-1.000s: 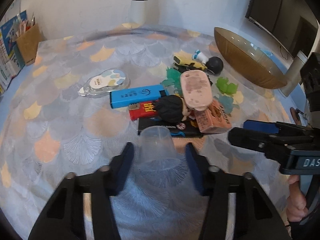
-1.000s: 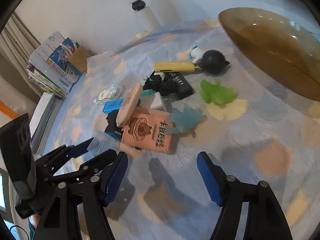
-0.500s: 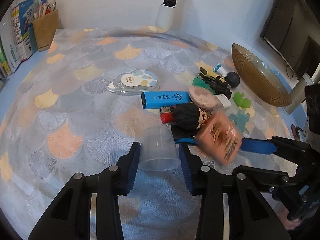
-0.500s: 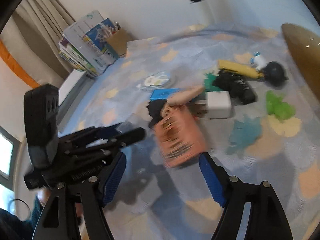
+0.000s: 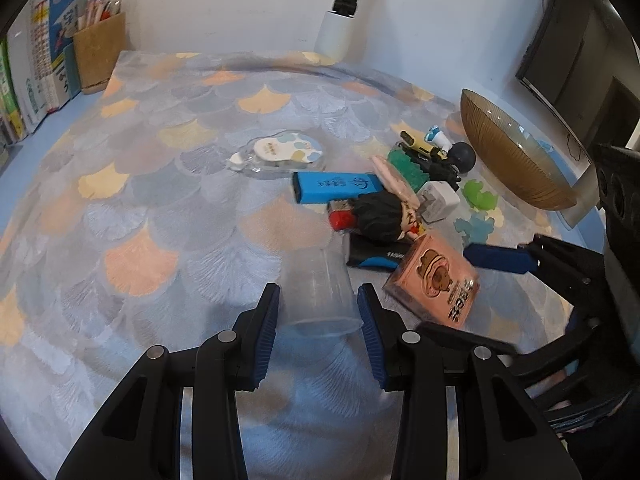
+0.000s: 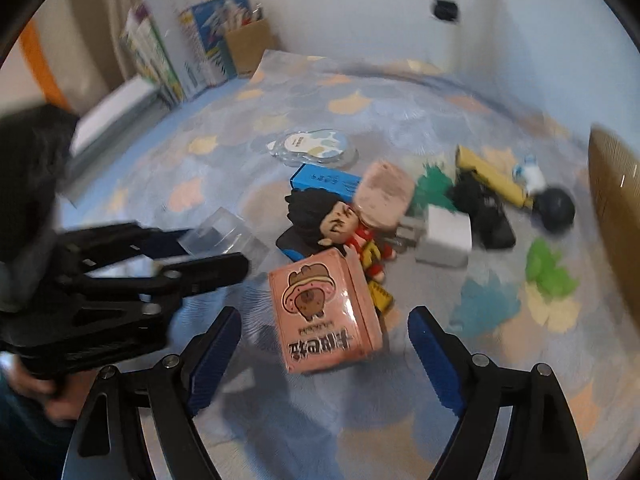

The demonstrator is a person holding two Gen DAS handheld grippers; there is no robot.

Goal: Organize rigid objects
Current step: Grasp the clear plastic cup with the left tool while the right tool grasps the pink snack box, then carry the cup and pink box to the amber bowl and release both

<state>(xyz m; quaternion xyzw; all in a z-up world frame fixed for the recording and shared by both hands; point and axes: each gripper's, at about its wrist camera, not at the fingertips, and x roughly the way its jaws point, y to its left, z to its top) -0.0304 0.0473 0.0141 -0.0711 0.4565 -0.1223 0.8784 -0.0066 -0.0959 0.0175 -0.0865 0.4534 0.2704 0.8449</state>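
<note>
Between right fingers (image 6: 320, 356) — pink box (image 6: 326, 312), newly framed

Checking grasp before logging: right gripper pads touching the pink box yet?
Apart. The right wrist view shows the pink box between the right gripper's open fingers, with tablecloth visible on both sides of it.

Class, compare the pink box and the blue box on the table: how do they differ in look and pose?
The pink box is broad with a cartoon animal on its face; the blue box is slim with only small print. The pink box sits tilted, between the right gripper's open fingers; the blue box lies flat, farther back. Both are rigid rectangular boxes.
</note>
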